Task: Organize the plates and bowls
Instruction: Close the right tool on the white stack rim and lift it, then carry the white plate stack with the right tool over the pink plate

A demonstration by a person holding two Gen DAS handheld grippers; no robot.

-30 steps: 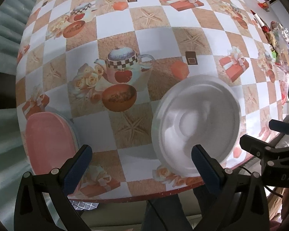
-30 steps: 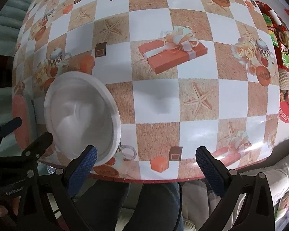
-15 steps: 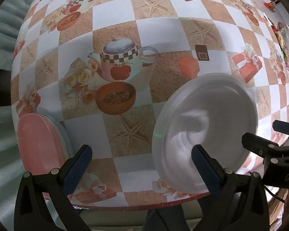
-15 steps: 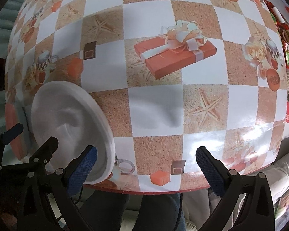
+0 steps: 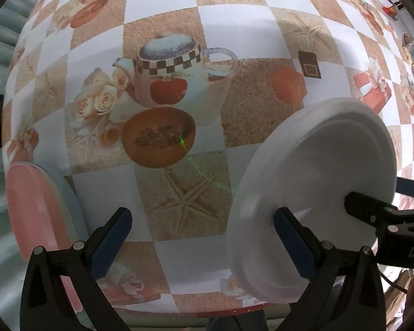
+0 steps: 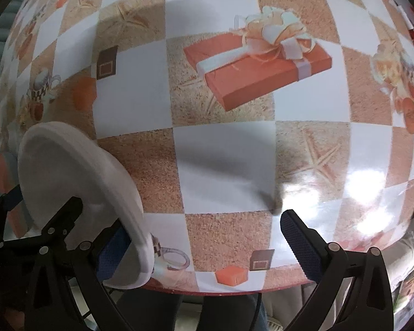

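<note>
A white plate (image 5: 317, 193) lies at the table's front edge, and whether it is tilted I cannot tell. My left gripper (image 5: 202, 215) is open; its right finger (image 5: 292, 242) overlaps the plate and the plate's left rim reaches into the gap. From the right, my right gripper (image 6: 204, 220) is open, with its left finger (image 6: 113, 251) against the white plate (image 6: 77, 182) and the rim just inside the gap. A pink plate (image 5: 36, 215) rests on a pale blue plate (image 5: 71, 201) at the left edge.
The table (image 6: 226, 165) has a checkered cloth printed with teapots, gifts and starfish. Its red front rim (image 6: 234, 289) runs just ahead of both grippers, with a person's legs below. Packets and clutter (image 5: 411, 49) sit at the far right.
Both grippers have moved forward and lower toward the table. The white plate now fills more of each view, with a finger of each gripper at its rim.
</note>
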